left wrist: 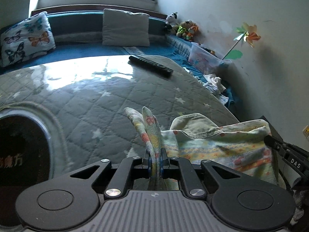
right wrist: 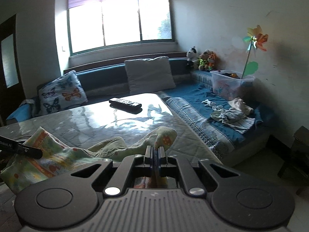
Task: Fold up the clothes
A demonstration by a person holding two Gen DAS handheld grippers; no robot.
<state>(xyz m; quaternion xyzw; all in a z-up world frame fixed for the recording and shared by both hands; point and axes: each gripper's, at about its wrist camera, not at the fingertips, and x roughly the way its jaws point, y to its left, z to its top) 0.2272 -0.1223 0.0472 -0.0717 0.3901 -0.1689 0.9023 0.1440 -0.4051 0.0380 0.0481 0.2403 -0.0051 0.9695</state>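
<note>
A small pale garment [left wrist: 218, 145] with a yellow, orange and green print lies stretched over the near edge of a glossy quilted table [left wrist: 96, 100]. My left gripper [left wrist: 155, 157] is shut on its left corner, a flap of cloth standing up past the fingers. My right gripper [right wrist: 155, 152] is shut on the other corner of the same garment [right wrist: 58, 158], which rises in a hump ahead of the fingers. Each gripper shows at the edge of the other's view: the right one [left wrist: 270, 141] and the left one [right wrist: 36, 152].
A black remote [left wrist: 150, 65] lies on the far part of the table [right wrist: 108, 119]. Behind is a blue corner sofa [right wrist: 195, 96] with a butterfly pillow [right wrist: 61, 94], a grey cushion [right wrist: 149, 75], soft toys [right wrist: 202, 58], a clear plastic box [right wrist: 229, 83] and loose pale clothes [right wrist: 231, 114].
</note>
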